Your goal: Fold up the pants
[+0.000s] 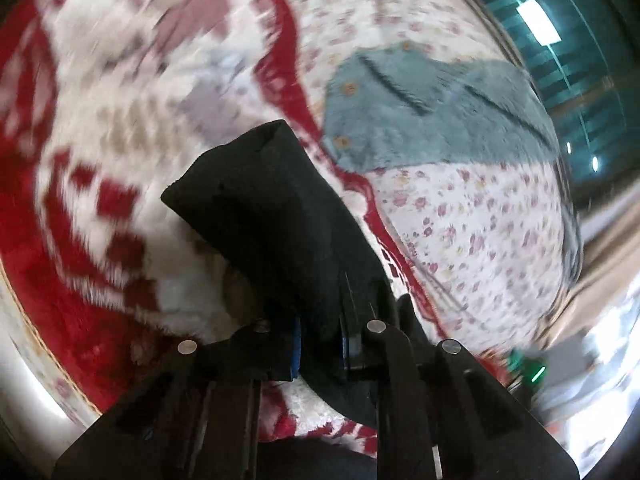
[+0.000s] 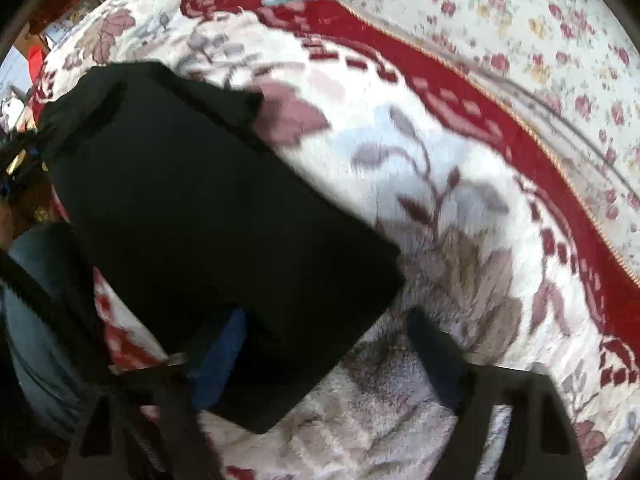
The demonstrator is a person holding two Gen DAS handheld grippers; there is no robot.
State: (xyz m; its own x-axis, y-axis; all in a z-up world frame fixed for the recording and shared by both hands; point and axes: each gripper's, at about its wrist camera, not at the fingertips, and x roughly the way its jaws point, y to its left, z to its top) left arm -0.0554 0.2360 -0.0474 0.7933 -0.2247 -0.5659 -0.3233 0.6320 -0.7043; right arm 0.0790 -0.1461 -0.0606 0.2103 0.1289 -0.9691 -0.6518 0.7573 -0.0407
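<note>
Your left gripper [image 1: 320,344] is clamped on a fold of the black pants [image 1: 276,216], which rises from the lower centre of its view toward the middle. Your right gripper [image 2: 320,364] stands with its jaws apart; in its view the pants [image 2: 208,216] fill the left half, lying over the left finger and clear of the right. Beneath is a red and white blanket [image 2: 460,208], with a teal garment [image 1: 432,112] at the left view's upper right.
</note>
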